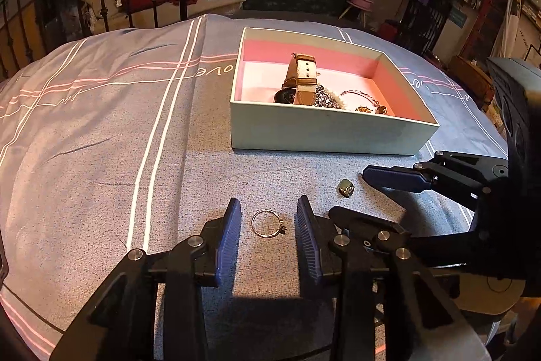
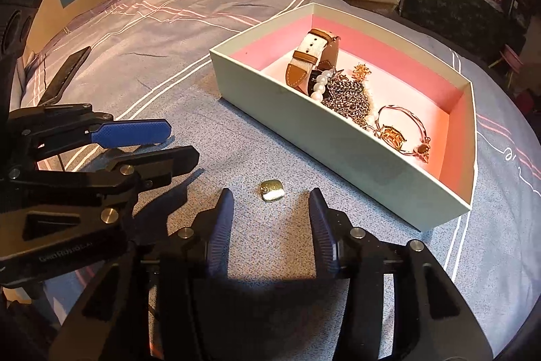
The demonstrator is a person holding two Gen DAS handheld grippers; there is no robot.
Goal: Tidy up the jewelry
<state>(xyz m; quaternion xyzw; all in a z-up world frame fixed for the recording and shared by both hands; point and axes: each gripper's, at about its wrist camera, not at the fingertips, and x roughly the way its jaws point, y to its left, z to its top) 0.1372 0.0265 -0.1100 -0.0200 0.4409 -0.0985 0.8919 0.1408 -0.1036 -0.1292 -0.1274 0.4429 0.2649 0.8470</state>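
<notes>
Straddling the ring (image 1: 268, 223) on the bedspread (image 1: 101, 131) with my left gripper (image 1: 268, 222) unclenched, and the gold charm (image 2: 272, 190) with my equally slack right gripper (image 2: 271, 212), I judged each needed pinching, then carrying into the box (image 2: 338, 158).

A thin gold ring (image 1: 268, 223) with a tiny stone on one side lies flat on the gray bed cover (image 1: 101, 124). Near it, apart from it, lies a small gold piece (image 2: 272, 190), squarish and shiny; what kind of jewelry it is cannot be told. Behind them sits an open box (image 2: 304, 137), pale outside and pink inside. In the box are a watch (image 2: 311, 56) with a brown and white strap, a string of white pearls (image 2: 319, 85), a dark chain (image 2: 348, 98) in a heap, and a thin bangle (image 2: 402, 114).
</notes>
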